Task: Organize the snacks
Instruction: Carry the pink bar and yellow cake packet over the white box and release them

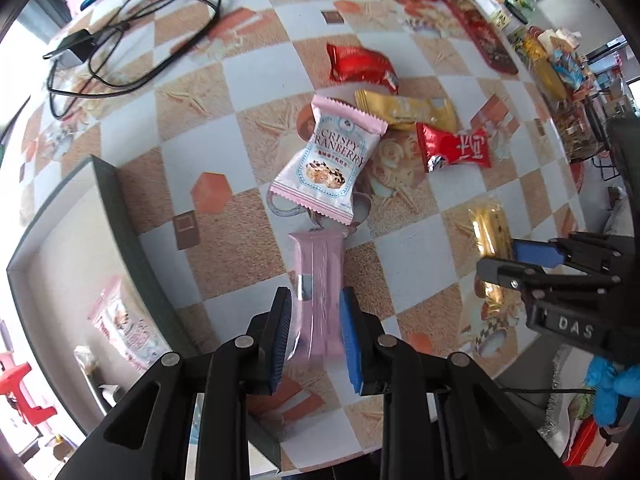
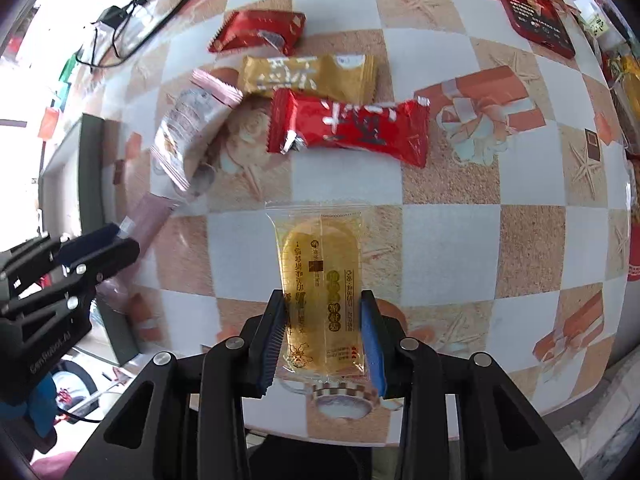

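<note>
My left gripper is shut on a plain pink snack bar, lifted above the checkered table. My right gripper is shut on a clear-wrapped golden cake, also raised off the table. On the table lie a pink Crispy Cranberry packet, a gold packet, a red candy packet and another red packet. In the right wrist view the gold packet and red candy packet lie beyond the cake. The right gripper shows at the right of the left wrist view.
A dark-rimmed box at the left holds a pink packet. A black charger with cable lies at the far left. More snacks and a long red pack line the far right edge. A blue-gloved hand holds the right gripper.
</note>
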